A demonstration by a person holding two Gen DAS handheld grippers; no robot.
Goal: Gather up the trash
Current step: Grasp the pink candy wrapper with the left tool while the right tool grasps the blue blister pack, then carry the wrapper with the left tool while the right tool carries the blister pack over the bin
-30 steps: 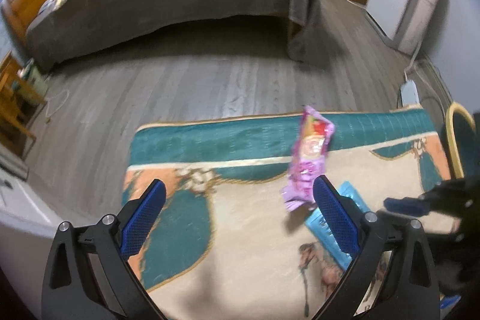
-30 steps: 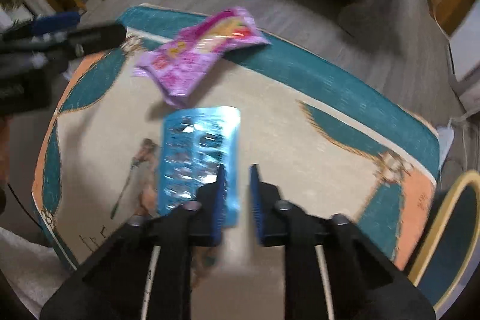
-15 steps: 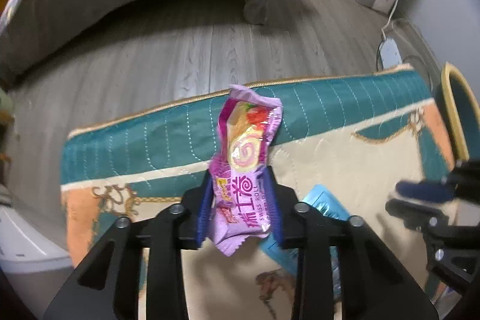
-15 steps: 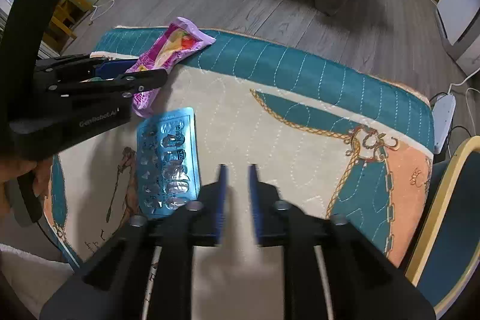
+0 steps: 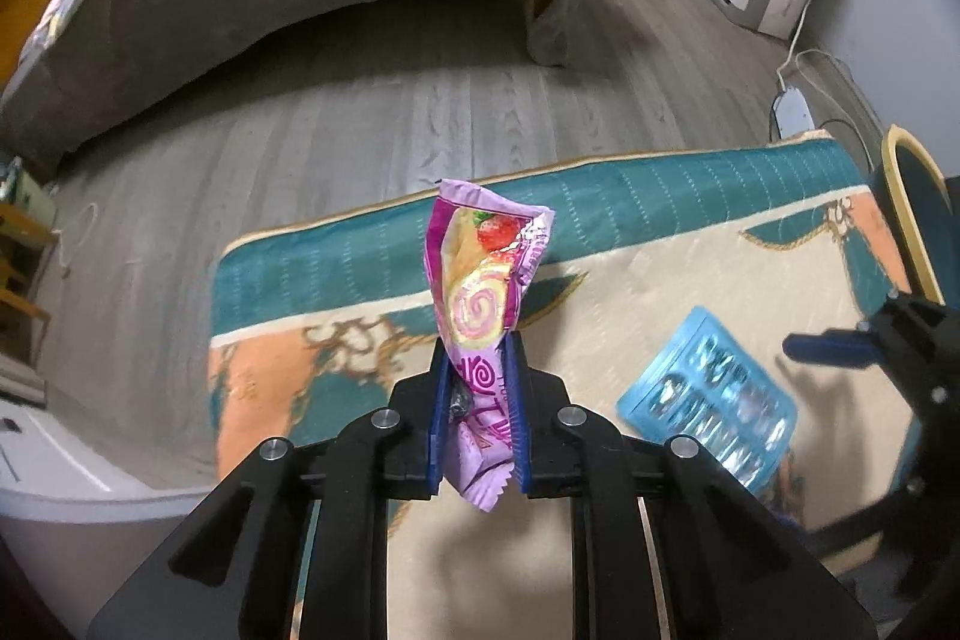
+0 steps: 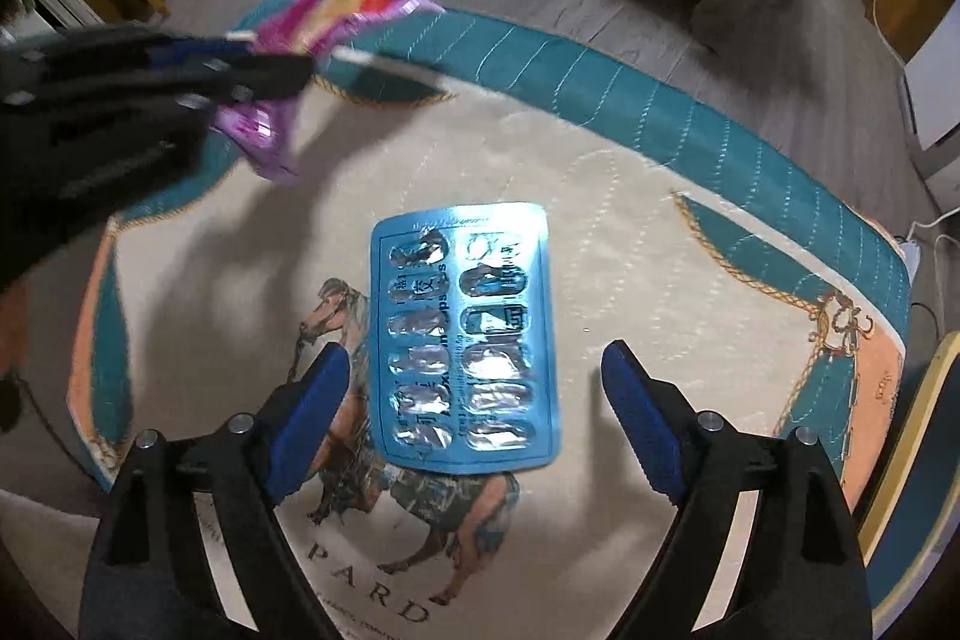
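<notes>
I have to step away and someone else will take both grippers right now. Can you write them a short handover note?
Left gripper: shut on the pink Swiss roll wrapper, lifted off the patterned tablecloth.
Right gripper: jaws have just been opening, now wide, nothing gripped, poised over the blue blister pack, which lies flat on the cloth.
Done: wrapper picked up.
Left: grab the blister pack, then bin both. No bin is in view.

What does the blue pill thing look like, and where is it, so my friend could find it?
Look at the big rug with the teal border and the horse picture. Lying flat on its cream middle, by the horse, is the blue pill sheet, between the fingers of the open right gripper. It is a shiny blue rectangle with two rows of silvery bubbles, unlike the crinkly pink snack wrapper.
</notes>
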